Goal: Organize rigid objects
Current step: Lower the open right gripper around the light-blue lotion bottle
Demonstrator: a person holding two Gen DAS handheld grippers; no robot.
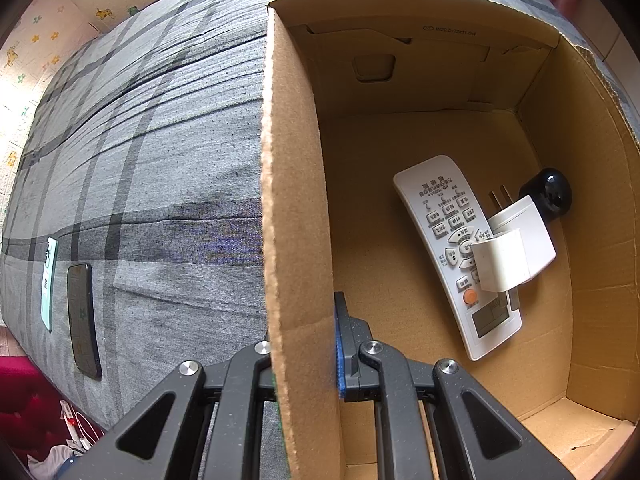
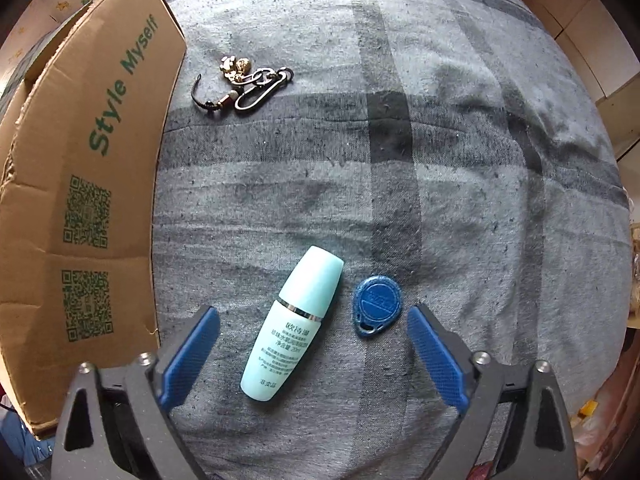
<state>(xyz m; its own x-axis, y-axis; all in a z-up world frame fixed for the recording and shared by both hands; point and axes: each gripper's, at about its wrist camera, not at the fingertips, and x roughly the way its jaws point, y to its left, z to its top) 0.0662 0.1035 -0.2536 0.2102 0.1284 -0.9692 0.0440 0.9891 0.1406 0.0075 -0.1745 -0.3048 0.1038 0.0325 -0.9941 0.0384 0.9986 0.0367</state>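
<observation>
We are pinching the cardboard box wall with our left gripper; a remote and chargers are lying inside. Our right gripper, jaws apart, is straddling the bottle; fob and keychain are still waiting outside.

Two black-framed handheld grippers with blue textured pads

The right gripper shows dark speckled linkage arms, silver round screws and blue ridged fingers; the left gripper looks alike, one pad apparently hidden.

Under me lies a bed in grey plaid cotton sheet. Behind it I see cream wallpaper with printed stars and animals, and crimson fabric low beside it.
</observation>
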